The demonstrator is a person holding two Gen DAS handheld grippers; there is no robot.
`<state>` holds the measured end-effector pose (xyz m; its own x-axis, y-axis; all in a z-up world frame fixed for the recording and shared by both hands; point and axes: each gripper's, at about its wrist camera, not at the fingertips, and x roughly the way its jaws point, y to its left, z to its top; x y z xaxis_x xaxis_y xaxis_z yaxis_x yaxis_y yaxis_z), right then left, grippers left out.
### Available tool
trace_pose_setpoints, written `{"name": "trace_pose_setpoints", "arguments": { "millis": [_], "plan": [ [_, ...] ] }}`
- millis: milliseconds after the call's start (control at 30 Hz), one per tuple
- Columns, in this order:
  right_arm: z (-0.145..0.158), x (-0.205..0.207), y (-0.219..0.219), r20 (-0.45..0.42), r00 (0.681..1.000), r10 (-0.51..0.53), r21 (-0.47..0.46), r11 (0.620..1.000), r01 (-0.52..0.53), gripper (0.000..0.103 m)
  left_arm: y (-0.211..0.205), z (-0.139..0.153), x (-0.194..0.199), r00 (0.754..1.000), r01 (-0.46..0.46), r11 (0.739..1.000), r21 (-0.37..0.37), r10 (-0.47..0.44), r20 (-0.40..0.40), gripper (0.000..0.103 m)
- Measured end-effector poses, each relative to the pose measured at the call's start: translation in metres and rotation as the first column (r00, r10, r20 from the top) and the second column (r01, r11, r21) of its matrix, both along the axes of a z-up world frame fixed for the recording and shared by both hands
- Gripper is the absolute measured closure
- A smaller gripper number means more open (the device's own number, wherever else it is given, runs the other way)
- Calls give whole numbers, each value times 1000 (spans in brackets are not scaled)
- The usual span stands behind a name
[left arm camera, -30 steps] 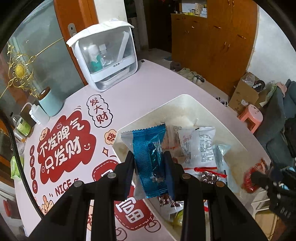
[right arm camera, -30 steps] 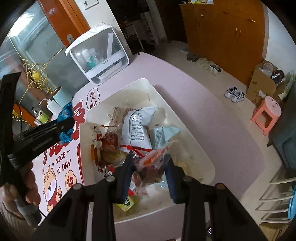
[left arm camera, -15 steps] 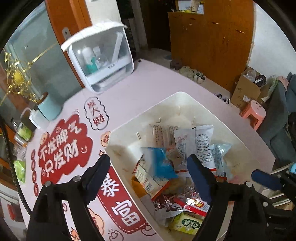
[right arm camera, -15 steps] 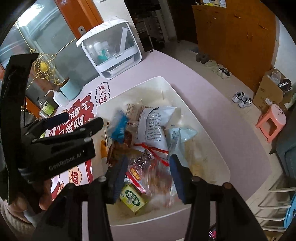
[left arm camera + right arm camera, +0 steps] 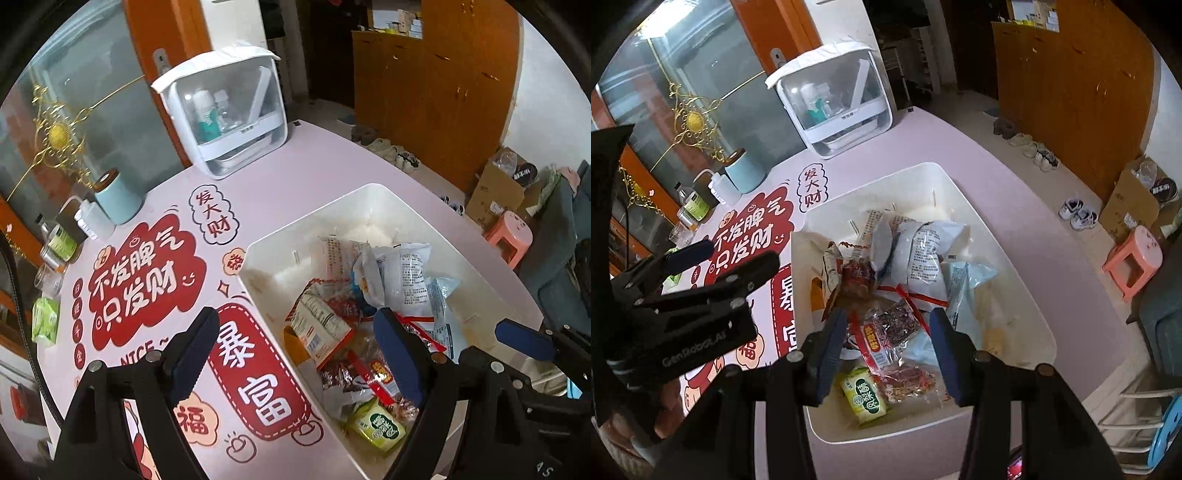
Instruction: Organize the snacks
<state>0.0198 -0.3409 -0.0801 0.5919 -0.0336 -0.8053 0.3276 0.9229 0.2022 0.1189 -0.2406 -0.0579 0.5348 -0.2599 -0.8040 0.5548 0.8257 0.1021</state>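
The pink table [image 5: 317,177] is spreading out under both my grippers, and the white bin [image 5: 964,195] is sitting on it as my landmark. Behind the bin, at the table's far edge, a white case [image 5: 229,110] with bottles inside is standing upright. Left of the bin, red stickers [image 5: 147,280] are covering the tabletop, and beyond them a pale blue cup [image 5: 116,201] is standing near the wall.

Inside the bin, the snacks [image 5: 905,280] are lying in a loose heap toward its near and left side, while its far right corner is showing bare floor. A white pouch [image 5: 927,251] is lying toward the back of the heap, and a green packet [image 5: 864,397] is resting at the bin's near wall.

My left gripper [image 5: 295,354] is hanging released over the bin's left wall, jaws spread wide with nothing between them. My right gripper [image 5: 888,350] is hovering above the near end of the heap, its jaws having just parted and gripping nothing.
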Motion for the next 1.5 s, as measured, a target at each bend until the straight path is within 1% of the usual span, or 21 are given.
{"name": "trace_pose_setpoints", "arguments": {
  "millis": [133, 233, 300, 533, 633, 900, 1200, 1500],
  "plan": [
    [9, -3, 8, 16, 1000, 25, -19, 999, -25, 55, 16, 9, -11, 999, -29, 1000, -11, 29, 16, 19],
    [17, -6, 19, 31, 998, 54, -54, 997, -52, 55, 29, 16, -21, 998, -54, 998, -16, 55, 32, 18],
    [21, -9, 26, 41, 996, 75, -67, 995, -72, 55, 40, 21, -28, 996, -81, 997, -18, 82, 44, 15],
    [31, -22, 47, 66, 989, 132, -82, 989, -127, 55, 80, 33, -49, 985, -166, 985, -43, 168, 34, 13],
    [32, -28, 56, 71, 985, 158, -76, 985, -152, 55, 98, 40, -61, 977, -203, 977, -57, 206, 50, 13],
    [35, -40, 77, 66, 975, 210, -72, 976, -206, 55, 128, 51, -88, 960, -271, 960, -73, 275, 53, 13],
    [49, -43, 99, 97, 961, 257, -61, 966, -252, 55, 152, 52, -107, 934, -353, 931, -99, 356, 25, 13],
    [53, -45, 114, 96, 955, 282, -69, 959, -276, 55, 173, 55, -118, 897, -437, 892, -117, 442, 15, 13]
  ]
}}
